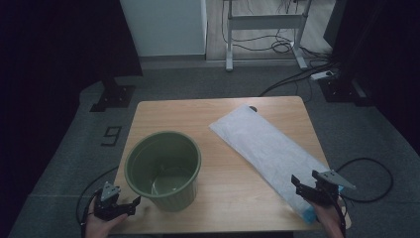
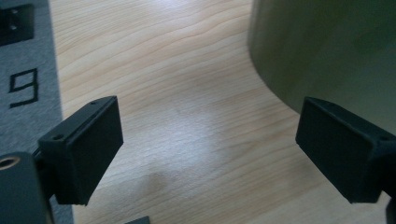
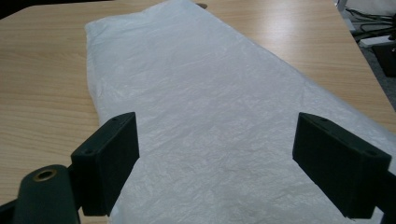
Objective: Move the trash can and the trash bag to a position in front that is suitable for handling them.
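A green plastic bin [image 1: 164, 169] stands upright on the left half of the wooden table [image 1: 223, 193]; it looks empty inside. A flat white plastic bag [image 1: 267, 148] lies diagonally across the right half, from the far middle to the near right corner. My left gripper [image 1: 124, 206] is open at the near left edge, with the bin's wall [image 2: 327, 51] just to its right. My right gripper [image 1: 307, 187] is open over the near end of the white bag [image 3: 210, 107], with nothing between its jaws.
Grey carpet surrounds the table, with a "9" marker [image 1: 112, 135] on the floor at the left. Cables [image 1: 297, 74] and a desk frame [image 1: 265, 29] lie beyond the far edge. A cable [image 1: 369, 178] trails on the floor at the right.
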`<state>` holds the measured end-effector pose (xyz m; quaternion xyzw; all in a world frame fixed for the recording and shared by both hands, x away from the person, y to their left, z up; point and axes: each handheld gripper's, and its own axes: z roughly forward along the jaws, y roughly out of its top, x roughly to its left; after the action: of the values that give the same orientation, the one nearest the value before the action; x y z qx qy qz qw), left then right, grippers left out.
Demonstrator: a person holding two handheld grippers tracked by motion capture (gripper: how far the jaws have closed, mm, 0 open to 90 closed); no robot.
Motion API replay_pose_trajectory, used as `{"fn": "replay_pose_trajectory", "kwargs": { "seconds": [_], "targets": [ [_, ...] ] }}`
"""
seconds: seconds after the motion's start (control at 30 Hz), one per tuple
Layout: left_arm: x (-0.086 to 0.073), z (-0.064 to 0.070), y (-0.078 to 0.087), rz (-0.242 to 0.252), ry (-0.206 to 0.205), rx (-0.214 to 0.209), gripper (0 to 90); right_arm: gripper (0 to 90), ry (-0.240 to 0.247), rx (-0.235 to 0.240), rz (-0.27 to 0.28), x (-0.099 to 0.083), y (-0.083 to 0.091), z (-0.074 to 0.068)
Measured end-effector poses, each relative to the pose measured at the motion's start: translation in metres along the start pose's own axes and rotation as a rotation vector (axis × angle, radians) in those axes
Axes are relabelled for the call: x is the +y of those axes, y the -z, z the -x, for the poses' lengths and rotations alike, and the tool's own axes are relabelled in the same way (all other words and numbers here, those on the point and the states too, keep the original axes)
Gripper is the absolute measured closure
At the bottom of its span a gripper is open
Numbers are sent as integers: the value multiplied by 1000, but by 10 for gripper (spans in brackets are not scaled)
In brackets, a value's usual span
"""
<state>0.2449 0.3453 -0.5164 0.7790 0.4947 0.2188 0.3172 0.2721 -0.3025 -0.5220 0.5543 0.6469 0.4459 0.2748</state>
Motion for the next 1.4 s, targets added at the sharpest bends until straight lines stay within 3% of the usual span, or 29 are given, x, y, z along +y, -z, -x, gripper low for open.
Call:
{"fn": "replay_pose_trajectory", "kwargs": {
  "seconds": [0.07, 0.17, 0.2, 0.23, 0.3, 0.33, 0.37, 0.4, 0.43, 0.47, 0.5, 0.53, 0.67, 0.9, 1.13, 1.4],
  "targets": [
    [0, 1, 2, 3, -8, -5, 55, 143, -4, -1, 3, 0, 0, 0],
    [-2, 3, 9, 22, -27, -51, 49, 143, 7, 0, 7, 1, 0, -2],
    [-3, 8, 14, 36, -47, -88, 48, 143, 13, 0, 8, 2, 0, -3],
    [-3, 8, 14, 36, -47, -88, 49, 143, 13, 0, 8, 2, 0, -3],
    [-3, 13, 18, 47, -79, -135, 48, 143, 21, 4, 6, 2, -1, -5],
    [0, 20, 19, 58, -115, -178, 49, 143, 21, 4, 7, 2, -2, -5],
    [0, 20, 19, 58, -115, -178, 50, 143, 23, 6, 7, 2, -3, -5],
    [4, 29, 20, 74, -153, -224, 50, 143, 26, 7, 5, 2, -3, -6],
    [4, 29, 20, 74, -153, -224, 50, 143, 26, 7, 5, 2, -3, -6],
    [9, 38, 20, 94, -190, -265, 51, 143, 30, 8, 4, 2, -4, -7],
    [9, 38, 20, 94, -190, -265, 52, 143, 31, 9, 3, 1, -4, -7],
    [15, 46, 18, 114, -212, -299, 56, 143, 34, 9, 3, 1, -4, -8],
    [22, 54, 11, 112, -240, -304, 58, 143, 28, 11, 5, 2, -4, -9],
    [37, 65, -8, 113, -282, -354, 62, 144, 42, 28, 23, 3, -3, -10],
    [57, 86, -26, 98, -334, -377, 74, 146, 33, 17, 36, 1, 7, -4],
    [69, 105, -40, 103, -353, -389, 87, 152, 11, 1, 45, -1, 12, 2]
  ]
}}
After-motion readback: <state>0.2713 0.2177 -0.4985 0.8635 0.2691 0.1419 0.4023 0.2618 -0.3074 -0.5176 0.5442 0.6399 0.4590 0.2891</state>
